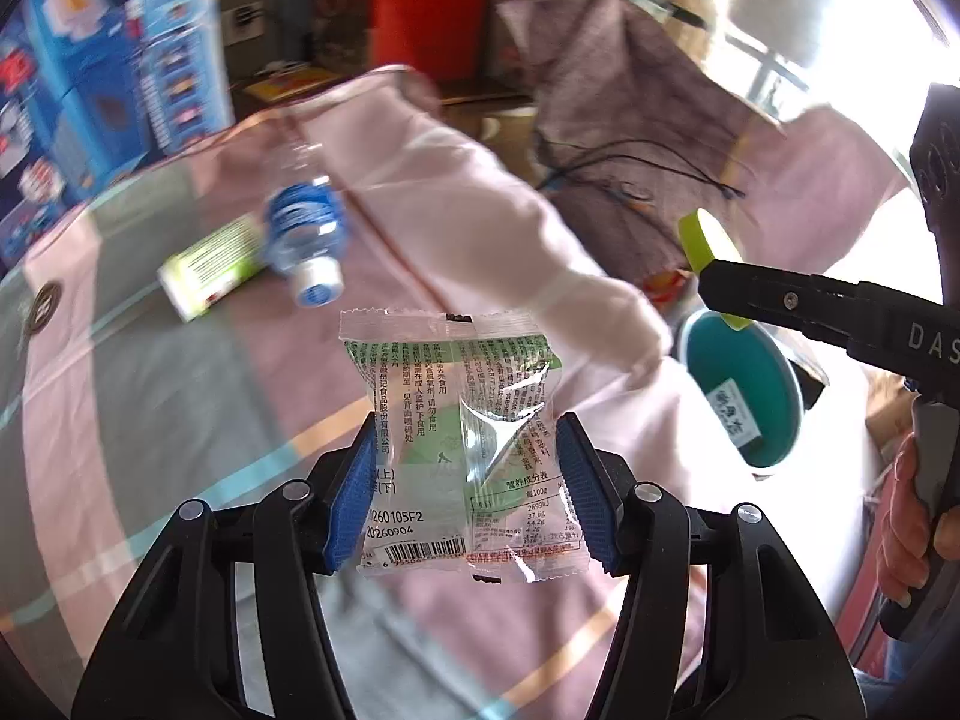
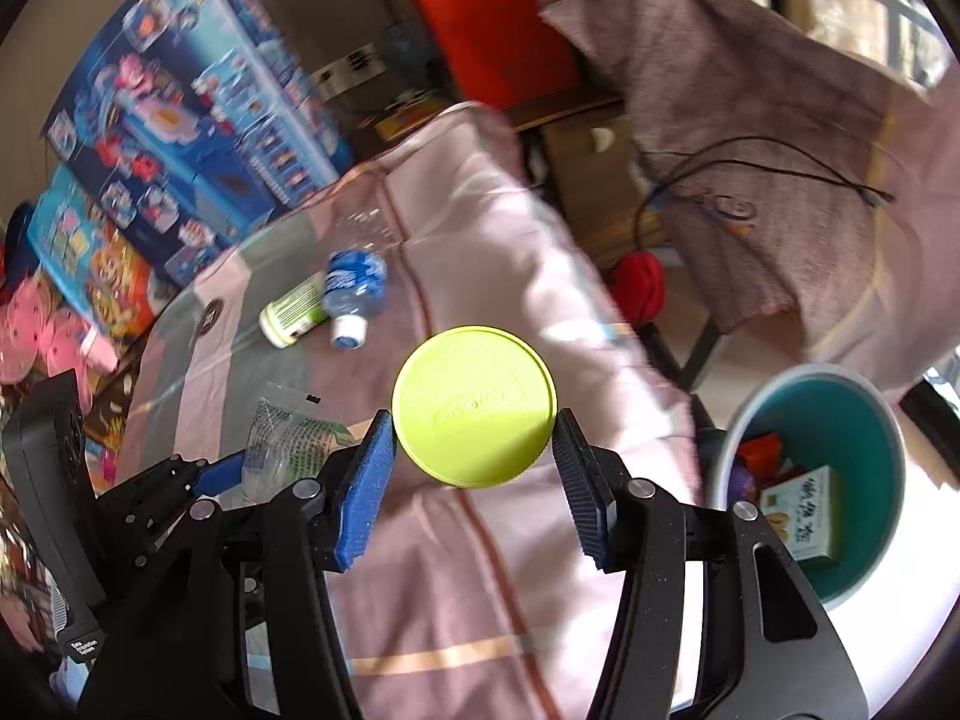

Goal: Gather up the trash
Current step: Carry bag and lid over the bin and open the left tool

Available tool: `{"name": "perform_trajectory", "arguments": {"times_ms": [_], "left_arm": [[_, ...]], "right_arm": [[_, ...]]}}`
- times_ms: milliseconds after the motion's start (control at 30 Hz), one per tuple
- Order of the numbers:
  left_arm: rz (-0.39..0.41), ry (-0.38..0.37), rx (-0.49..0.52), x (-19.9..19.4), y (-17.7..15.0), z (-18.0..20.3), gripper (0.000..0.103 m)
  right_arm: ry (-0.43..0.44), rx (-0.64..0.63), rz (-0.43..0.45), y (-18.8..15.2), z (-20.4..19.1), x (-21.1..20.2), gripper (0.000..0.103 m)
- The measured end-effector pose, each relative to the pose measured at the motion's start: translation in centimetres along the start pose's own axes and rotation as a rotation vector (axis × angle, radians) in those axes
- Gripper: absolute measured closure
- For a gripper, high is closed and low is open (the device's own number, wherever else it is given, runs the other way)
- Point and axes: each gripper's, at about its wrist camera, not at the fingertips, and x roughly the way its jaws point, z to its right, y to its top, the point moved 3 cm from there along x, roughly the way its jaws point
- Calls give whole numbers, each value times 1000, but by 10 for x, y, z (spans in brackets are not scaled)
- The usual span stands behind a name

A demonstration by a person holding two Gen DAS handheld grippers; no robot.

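From the left wrist view, the left gripper [image 1: 467, 468] has its blue fingers [image 1: 351, 498] pinching a clear snack wrapper [image 1: 459, 438] with green print and a barcode, held up above the counter [image 1: 180, 450] with its pink and grey striped cloth. Farther back on the counter a plastic bottle [image 1: 306, 234] with a blue label lies on its side, touching a green-and-white tube [image 1: 207, 267]. At right the right gripper [image 1: 717, 285] holds a lime lid [image 1: 702, 237] edge-on, above a teal bin [image 1: 744, 384]. From the right wrist view, the right gripper [image 2: 474, 450] pinches the round lime lid [image 2: 474, 405] between its fingers [image 2: 366, 486], face toward the camera. The teal bin [image 2: 864, 432] stands low at right, beside the counter, holding a small box [image 2: 801, 510] and what seems to be other wrappers, blurred. The left gripper [image 2: 225, 471] with its wrapper [image 2: 288, 438] shows at left
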Motion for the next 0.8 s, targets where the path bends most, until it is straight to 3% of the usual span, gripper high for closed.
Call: {"name": "perform_trajectory", "arguments": {"times_ms": [467,800], "left_arm": [[-69,-114,208,49,26,137,44],[-117,-203,323,86,27,219,44]], "right_arm": [[-96,246,71,-16,148,-51,51],[-167,353,67,-35,219,-70,51]]}}
